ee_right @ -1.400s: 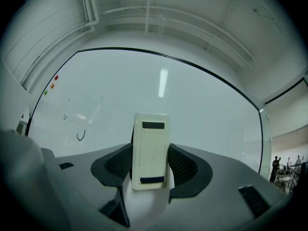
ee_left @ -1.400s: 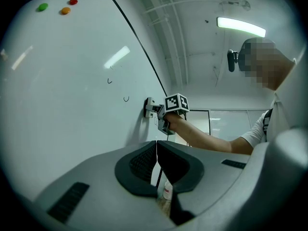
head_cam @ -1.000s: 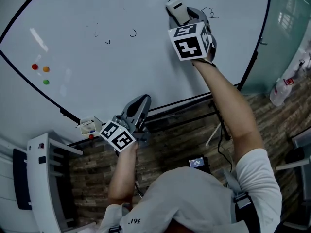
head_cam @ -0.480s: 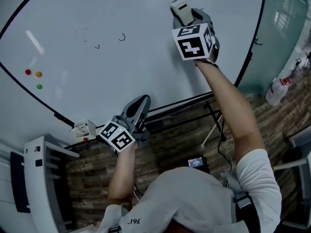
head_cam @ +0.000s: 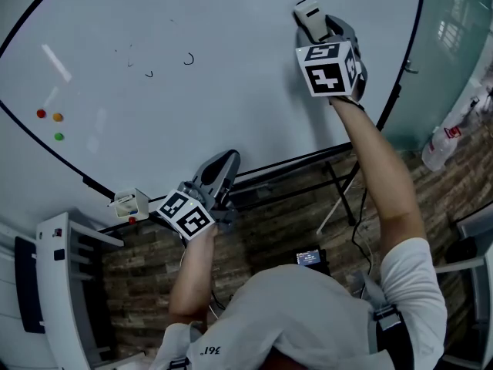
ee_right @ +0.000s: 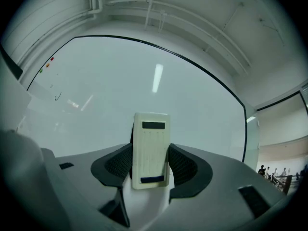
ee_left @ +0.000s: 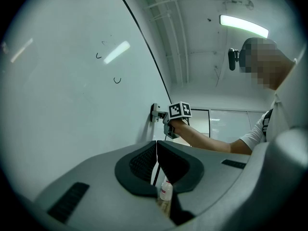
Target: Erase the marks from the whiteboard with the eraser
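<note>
right gripper point(head_cam: 322, 23) clamped on the eraser point(head_cam: 308, 10), which looks pressed to the whiteboard point(head_cam: 231, 106) near its upper right edge; board around it reads clean; still to do: a few small hook marks point(head_cam: 189, 59) well off toward the board's left side, so partly done at best; left gripper point(head_cam: 222, 160) jaws together, empty, below the board's bottom edge; no legible writing; marks are just curls; eraser shows two dark strips, no brand

A white short-sleeved shirt point(head_cam: 308, 307) fills six o'clock. The grey left gripper point(head_cam: 222, 160) and right gripper point(head_cam: 323, 26) carry black-and-white marker cubes point(head_cam: 186, 216).
</note>
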The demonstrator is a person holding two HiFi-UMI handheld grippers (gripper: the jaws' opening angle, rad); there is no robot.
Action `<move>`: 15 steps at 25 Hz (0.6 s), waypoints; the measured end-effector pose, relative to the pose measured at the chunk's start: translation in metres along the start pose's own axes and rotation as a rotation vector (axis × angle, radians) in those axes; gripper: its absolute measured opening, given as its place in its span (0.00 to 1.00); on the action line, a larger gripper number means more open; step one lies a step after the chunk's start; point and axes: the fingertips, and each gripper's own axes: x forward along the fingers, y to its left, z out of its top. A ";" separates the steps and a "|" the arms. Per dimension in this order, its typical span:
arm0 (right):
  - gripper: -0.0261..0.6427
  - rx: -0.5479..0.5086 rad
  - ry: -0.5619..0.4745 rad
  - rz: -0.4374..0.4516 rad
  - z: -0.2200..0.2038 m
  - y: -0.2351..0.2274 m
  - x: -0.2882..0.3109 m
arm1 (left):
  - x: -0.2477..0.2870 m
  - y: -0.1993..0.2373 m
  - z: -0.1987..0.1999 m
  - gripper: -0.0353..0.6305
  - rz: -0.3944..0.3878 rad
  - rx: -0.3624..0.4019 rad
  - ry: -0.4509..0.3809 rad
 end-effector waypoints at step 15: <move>0.42 0.003 0.088 -0.085 -0.047 -0.054 0.005 | 0.002 -0.001 -0.009 0.06 -0.003 -0.015 0.013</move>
